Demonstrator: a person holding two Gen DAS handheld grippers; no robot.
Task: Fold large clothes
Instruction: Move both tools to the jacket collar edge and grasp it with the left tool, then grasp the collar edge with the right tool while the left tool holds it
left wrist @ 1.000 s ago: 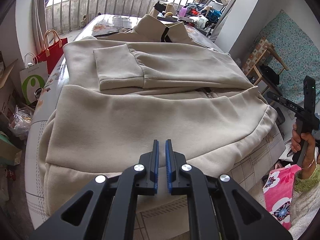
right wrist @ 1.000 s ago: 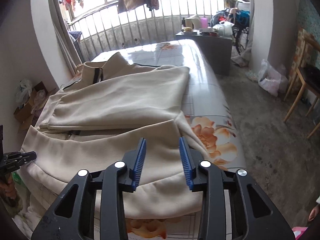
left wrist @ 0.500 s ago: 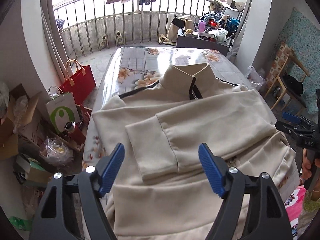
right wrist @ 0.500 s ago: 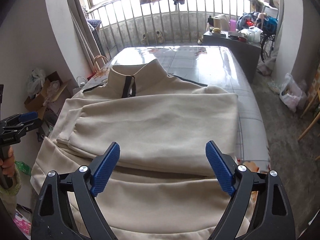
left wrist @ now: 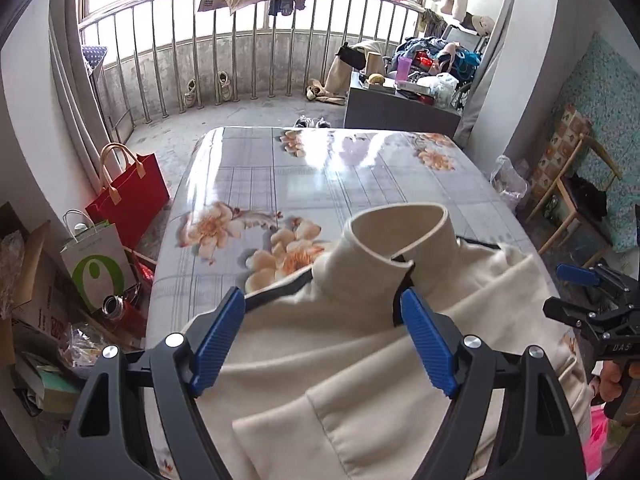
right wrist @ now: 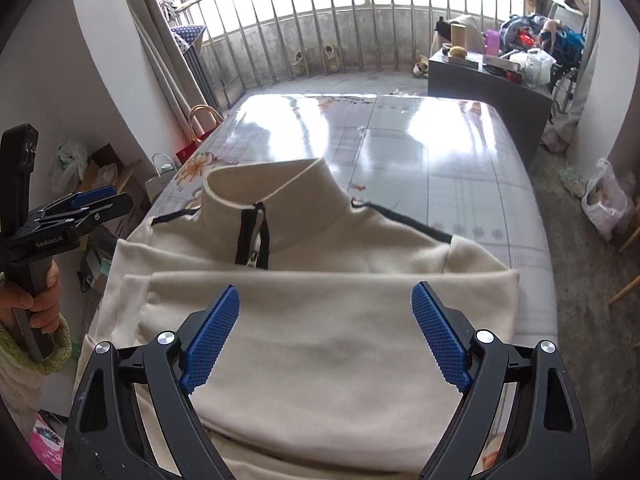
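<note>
A cream zip-neck sweatshirt (left wrist: 360,364) (right wrist: 340,340) lies on a table with a glossy floral cover (left wrist: 320,184) (right wrist: 460,152). Its stand-up collar (left wrist: 396,248) (right wrist: 272,204) points toward the far railing, and both sleeves are folded across the chest. My left gripper (left wrist: 324,316) hangs open above the left shoulder area, just short of the collar, with nothing between its blue pads. My right gripper (right wrist: 326,312) is open too, over the folded sleeve, and holds nothing. Each gripper shows at the edge of the other's view, left gripper (right wrist: 76,210), right gripper (left wrist: 592,300).
A red tote bag (left wrist: 128,196) and a white paper bag (left wrist: 98,268) stand on the floor left of the table, with boxes and clutter beside them. A grey cabinet (left wrist: 400,108) piled with things sits beyond the far edge. Wooden chairs (left wrist: 576,200) stand to the right.
Both grippers went from nearly shut at the hem to wide open, and moved forward and up along the sweatshirt toward the collar. The bottom part now lies folded up over the body.
</note>
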